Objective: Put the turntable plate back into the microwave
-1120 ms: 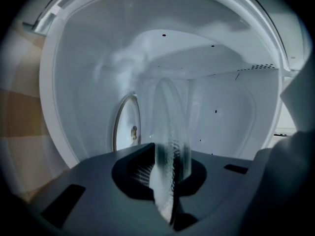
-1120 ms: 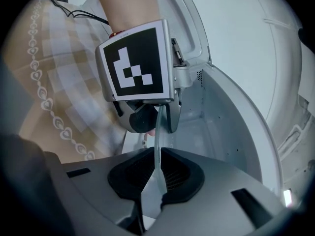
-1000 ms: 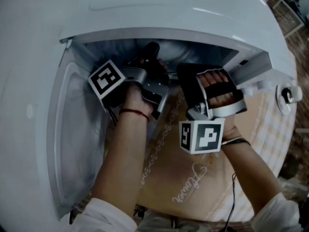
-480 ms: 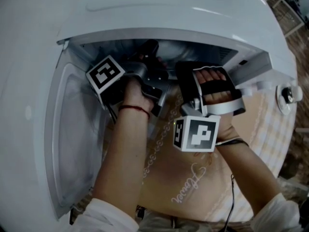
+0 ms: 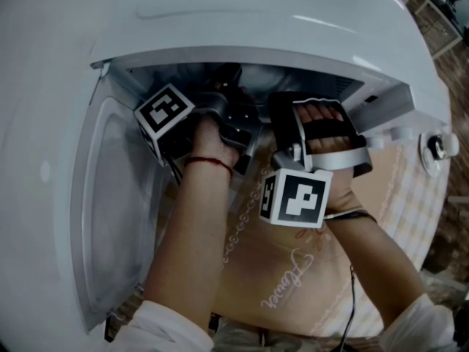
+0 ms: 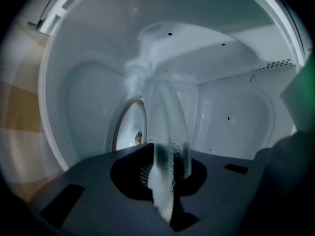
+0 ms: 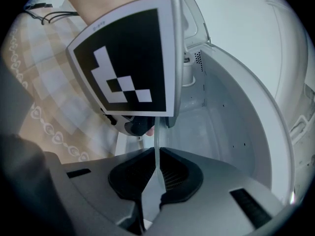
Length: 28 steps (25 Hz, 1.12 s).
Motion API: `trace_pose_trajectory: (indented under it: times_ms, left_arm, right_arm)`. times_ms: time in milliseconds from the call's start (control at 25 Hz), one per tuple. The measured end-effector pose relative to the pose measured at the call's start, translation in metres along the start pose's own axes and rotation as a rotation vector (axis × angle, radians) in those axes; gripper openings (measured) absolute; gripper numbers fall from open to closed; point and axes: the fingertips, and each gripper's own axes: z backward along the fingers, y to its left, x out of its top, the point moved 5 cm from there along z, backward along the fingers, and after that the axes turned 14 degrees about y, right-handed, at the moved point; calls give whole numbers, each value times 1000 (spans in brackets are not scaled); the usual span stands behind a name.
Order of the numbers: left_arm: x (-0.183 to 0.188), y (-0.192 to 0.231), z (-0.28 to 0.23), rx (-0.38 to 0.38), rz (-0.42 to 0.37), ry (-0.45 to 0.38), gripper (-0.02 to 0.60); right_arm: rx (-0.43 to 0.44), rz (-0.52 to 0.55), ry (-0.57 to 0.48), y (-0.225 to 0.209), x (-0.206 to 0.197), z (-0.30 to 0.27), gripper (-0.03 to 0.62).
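Note:
The clear glass turntable plate (image 6: 167, 124) stands on edge inside the white microwave's cavity (image 6: 231, 117). My left gripper (image 6: 165, 173) has the plate's rim between its jaws; they are closing and press on the glass. My right gripper (image 7: 156, 177) is shut on another part of the thin rim (image 7: 156, 154). In the head view both grippers reach side by side into the opening, the left one (image 5: 229, 107) beside the right one (image 5: 282, 112). There the hands and gripper bodies hide the plate.
The microwave (image 5: 242, 20) fills the upper head view, and its door (image 5: 110, 196) hangs open at the left. A beige patterned cloth (image 5: 293, 270) covers the table below. The left gripper's marker cube (image 7: 128, 68) stands close in front of my right gripper's camera.
The right gripper's marker cube has shifted slightly left and up as the hand tilted. The left gripper has turned a little; both stay inside the opening.

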Motion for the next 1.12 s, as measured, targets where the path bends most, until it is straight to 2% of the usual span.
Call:
trace_pose_trajectory:
  times_ms: [240,320,400,600,720,840,920,1120]
  left_arm:
    - [0,-3,0,-23,-8,2,42]
    - [-2,-6,0,-59,-12,9,94]
    - [-5,-6,2,-72,-17,30,104]
    - [-28,0,19,-28,-56,80,117]
    - [-43,5,43,12,-84,68,135]
    - [-52,5,60,42,-148,49,135]
    - [-57,3,66,39,-166,45,134]
    - [-63,-1,75,-18,-152,53,133]
  right_arm:
    - [18,-24,-1,-3,1,0,49]
    - [26,-31,2,-4,2,0,49]
    - [32,-29,6,-4,3,-1,49]
    - [46,-6,-6,2,3,-3,51]
    - [55,1,-15,5,4,-3,51]
    - [59,-2,-14,8,3,-5,51]
    - [70,-2,-11,10,3,-6,51]
    - [61,6,-10,11,2,-8,51]
